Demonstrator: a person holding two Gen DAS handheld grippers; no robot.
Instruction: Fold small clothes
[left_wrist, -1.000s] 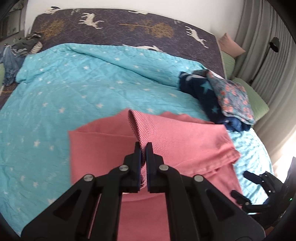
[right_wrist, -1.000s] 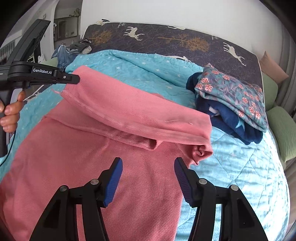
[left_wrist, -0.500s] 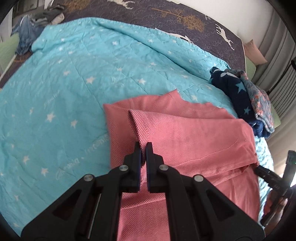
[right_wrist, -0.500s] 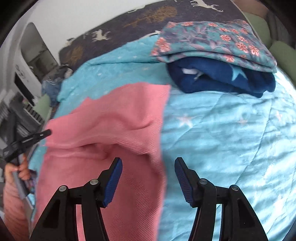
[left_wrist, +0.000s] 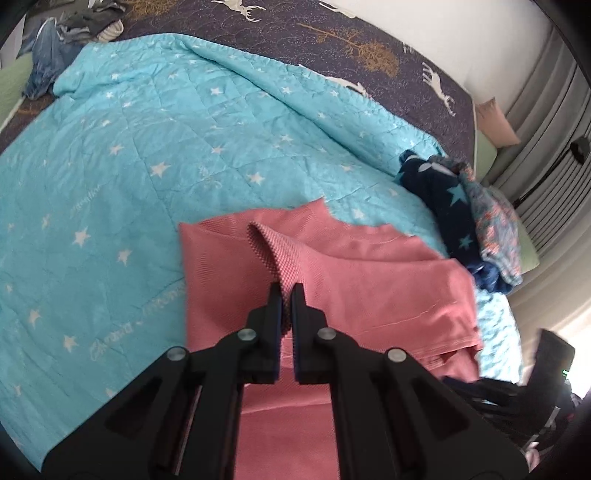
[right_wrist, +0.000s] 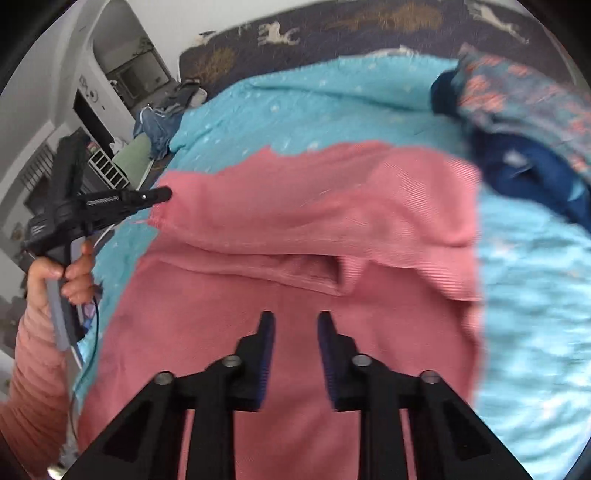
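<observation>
The left hand-held gripper (left_wrist: 287, 291) is clamped on a corner of the pink garment (left_wrist: 369, 280), its jaws pinching the doubled cloth, which lies on the star-patterned turquoise quilt (left_wrist: 147, 166) of the bed. From that corner the folded-over flap runs toward 3 o'clock, its long axis crossing the view (a hem line shows along its near edge). The right hand-held gripper (right_wrist: 293, 325) has just been closing, but nothing sits between its jaws; a narrow gap remains. The flap's loose end (right_wrist: 454, 266) lies at about 1 o'clock, nearer this hand.
</observation>
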